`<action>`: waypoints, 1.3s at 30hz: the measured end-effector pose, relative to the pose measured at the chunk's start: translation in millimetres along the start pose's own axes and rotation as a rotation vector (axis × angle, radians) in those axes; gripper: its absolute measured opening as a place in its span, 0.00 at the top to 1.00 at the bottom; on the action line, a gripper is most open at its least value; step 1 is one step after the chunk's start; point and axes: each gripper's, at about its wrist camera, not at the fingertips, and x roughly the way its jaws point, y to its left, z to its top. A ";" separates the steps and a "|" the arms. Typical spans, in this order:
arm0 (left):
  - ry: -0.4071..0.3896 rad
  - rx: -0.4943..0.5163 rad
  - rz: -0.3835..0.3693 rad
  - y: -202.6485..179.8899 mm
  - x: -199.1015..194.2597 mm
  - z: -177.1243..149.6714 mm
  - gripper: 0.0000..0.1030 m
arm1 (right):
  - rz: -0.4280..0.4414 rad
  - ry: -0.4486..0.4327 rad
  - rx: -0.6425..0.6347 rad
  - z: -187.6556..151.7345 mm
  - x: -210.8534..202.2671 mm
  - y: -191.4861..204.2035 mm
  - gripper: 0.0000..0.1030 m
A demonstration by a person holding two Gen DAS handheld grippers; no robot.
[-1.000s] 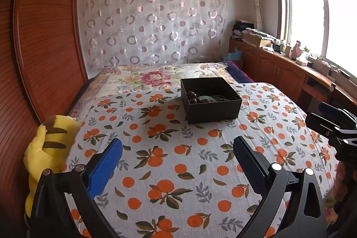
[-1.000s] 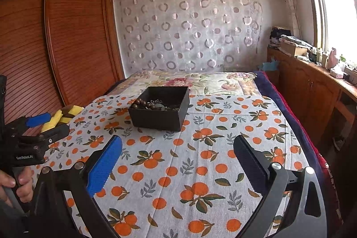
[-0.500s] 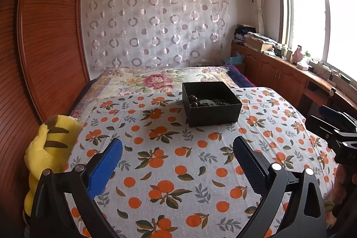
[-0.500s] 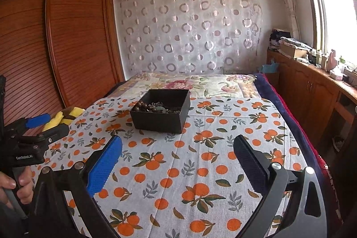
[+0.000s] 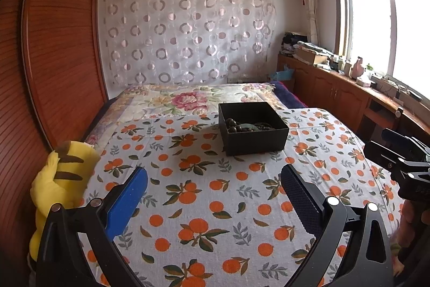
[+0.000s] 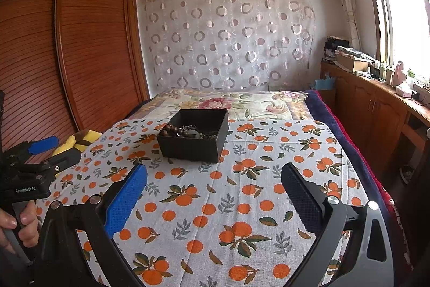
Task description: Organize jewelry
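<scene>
A black open box (image 5: 254, 137) stands on the orange-print cloth (image 5: 204, 195) on the bed; it also shows in the right wrist view (image 6: 193, 144). Inside lie dark wooden beads (image 6: 170, 129) and a tangle of chains with a greenish piece (image 5: 248, 127). My left gripper (image 5: 215, 195) is open and empty, held above the cloth well short of the box. My right gripper (image 6: 215, 195) is open and empty, also short of the box. Each gripper shows at the edge of the other's view.
A yellow plush toy (image 5: 59, 179) lies at the bed's left edge by the wooden wardrobe (image 5: 53, 45). A floral quilt (image 5: 188, 98) lies beyond the box. Wooden cabinets (image 6: 376, 109) with clutter run along the right under the window.
Both grippers have drawn back and tilted upward a little, so the box sits lower and slightly farther in each view. Both stay open and empty.
</scene>
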 end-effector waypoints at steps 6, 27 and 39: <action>-0.006 -0.003 -0.003 -0.1 -1.7 1.0 0.07 | 0.000 0.000 0.004 -0.2 -1.5 -1.6 0.02; -0.019 0.003 0.003 -1.2 -6.1 3.9 0.07 | 0.001 0.000 0.009 -0.8 -1.6 -2.3 0.02; -0.031 0.005 -0.007 -4.8 -11.5 7.5 0.07 | 0.001 -0.001 0.008 -0.8 -1.6 -2.2 0.02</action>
